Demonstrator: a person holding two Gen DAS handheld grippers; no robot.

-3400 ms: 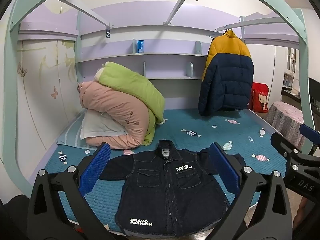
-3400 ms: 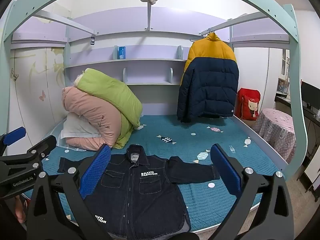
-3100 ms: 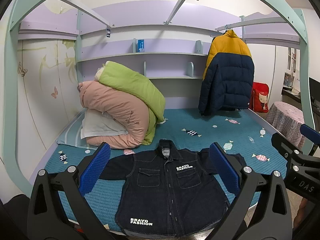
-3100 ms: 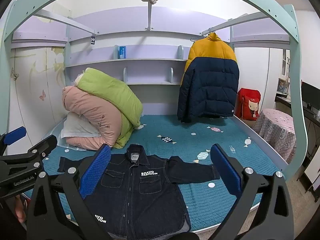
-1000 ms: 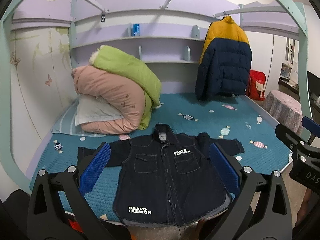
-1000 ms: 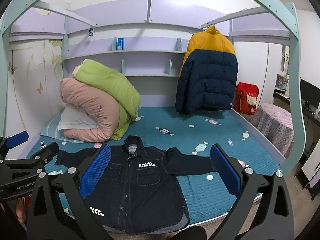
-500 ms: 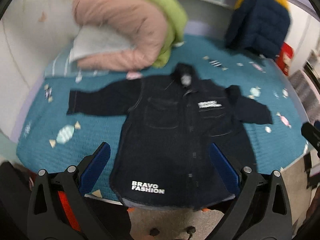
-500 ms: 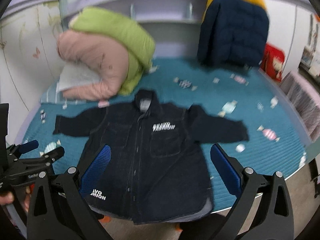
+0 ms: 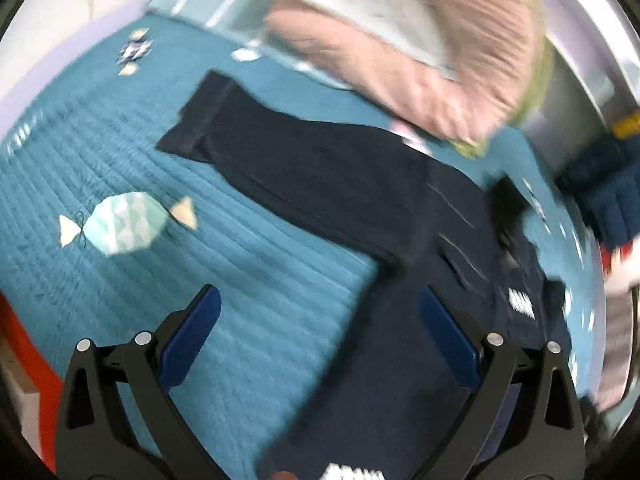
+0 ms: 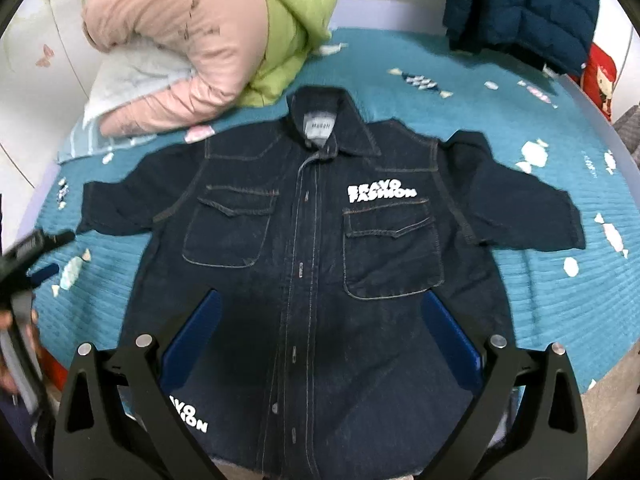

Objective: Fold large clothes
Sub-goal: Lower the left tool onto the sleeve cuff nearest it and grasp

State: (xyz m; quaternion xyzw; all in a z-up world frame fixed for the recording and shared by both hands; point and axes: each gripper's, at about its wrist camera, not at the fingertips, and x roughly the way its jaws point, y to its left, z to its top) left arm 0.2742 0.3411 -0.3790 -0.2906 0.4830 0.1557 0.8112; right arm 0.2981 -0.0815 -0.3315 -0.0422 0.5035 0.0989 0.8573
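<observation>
Left sleeve ahead of our left gripper [image 9: 316,312]

We are holding both jaws wide and empty; the denim shirt's [image 10: 312,248] left sleeve [image 9: 280,168] is lying ahead, stretching leftward, nearer than our right gripper [image 10: 320,316].

Bed [image 10: 520,300] covered by a teal quilted spread printed with candy shapes. Dark denim shirt [image 10: 312,240] lies flat on it, front up, collar at the far side, both sleeves spread left and right, hem at the near edge. Far left: rolled pink quilt [image 10: 180,40] and green quilt [image 10: 280,20] stacked on a pale pillow [image 10: 128,76], just beyond the shirt's left sleeve [image 9: 280,160].
</observation>
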